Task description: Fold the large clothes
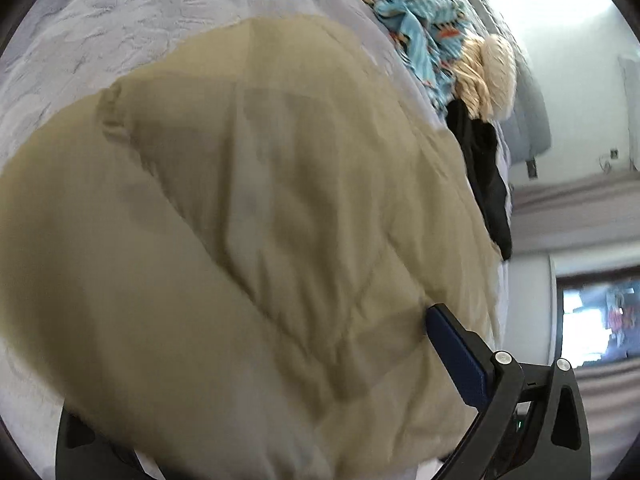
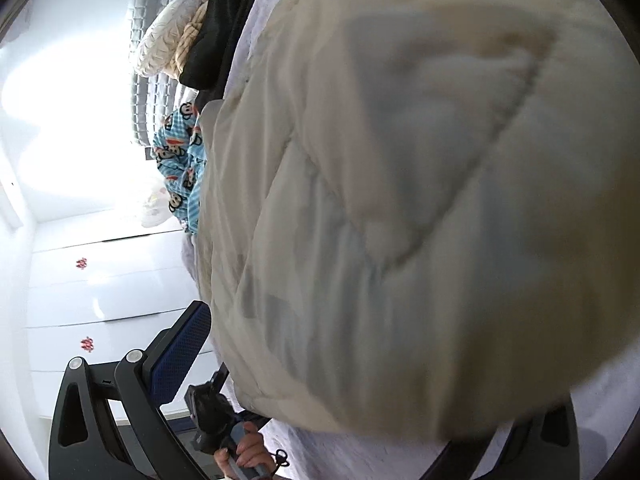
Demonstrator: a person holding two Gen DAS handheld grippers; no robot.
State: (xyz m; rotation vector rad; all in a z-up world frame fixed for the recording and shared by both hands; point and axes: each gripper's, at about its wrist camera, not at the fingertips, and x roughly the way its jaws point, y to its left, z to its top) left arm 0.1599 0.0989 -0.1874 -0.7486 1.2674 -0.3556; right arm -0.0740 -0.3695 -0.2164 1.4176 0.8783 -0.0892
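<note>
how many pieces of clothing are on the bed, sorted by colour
beige puffy jacket: 1
blue cartoon-print garment: 1
black garment: 1
cream knitted item: 1
total: 4

All lie on the pale bedspread; the three smaller ones are bunched together at its far edge.

The beige jacket is seen as matt, quilted, puffy cloth, lying on a pale bedspread with a stitched, embossed texture. The finger pads appear to be ribbed blue rubber, mounted on matt black plastic, while the white cabinet is glossy.
</note>
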